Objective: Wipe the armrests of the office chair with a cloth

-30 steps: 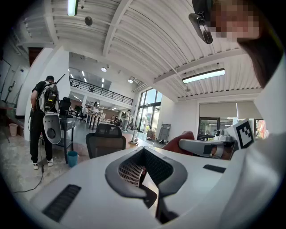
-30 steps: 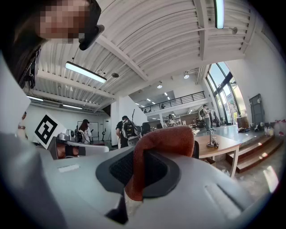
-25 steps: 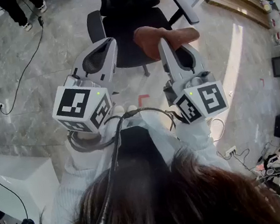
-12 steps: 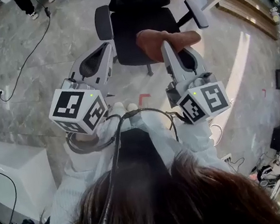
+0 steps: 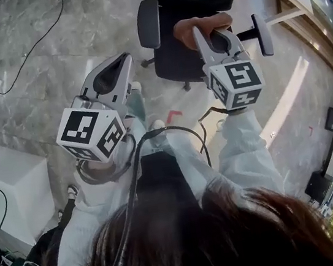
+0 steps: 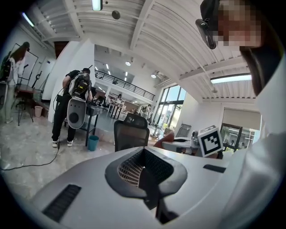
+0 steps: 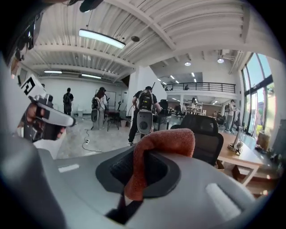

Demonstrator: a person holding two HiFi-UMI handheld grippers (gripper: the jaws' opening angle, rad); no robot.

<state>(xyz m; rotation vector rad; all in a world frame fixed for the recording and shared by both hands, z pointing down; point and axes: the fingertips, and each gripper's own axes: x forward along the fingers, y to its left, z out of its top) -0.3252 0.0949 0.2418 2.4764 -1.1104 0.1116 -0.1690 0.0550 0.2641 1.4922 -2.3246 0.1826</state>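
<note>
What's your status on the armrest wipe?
Left gripper shut, empty. Right gripper shut on cloth, pointed at office chair. Armrests bare, nothing blocking.

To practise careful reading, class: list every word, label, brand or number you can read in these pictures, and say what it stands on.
No readable text anywhere.
The left gripper and right gripper carry only black-and-white square markers, patterns rather than letters.
The cloth and office chair show no print.

Floor [image 5: 44, 104]: grey stone, beneath me.
Office chair [image 5: 173, 63]: standing on floor.
Black cable [image 5: 30, 51]: lying left of office chair.
</note>
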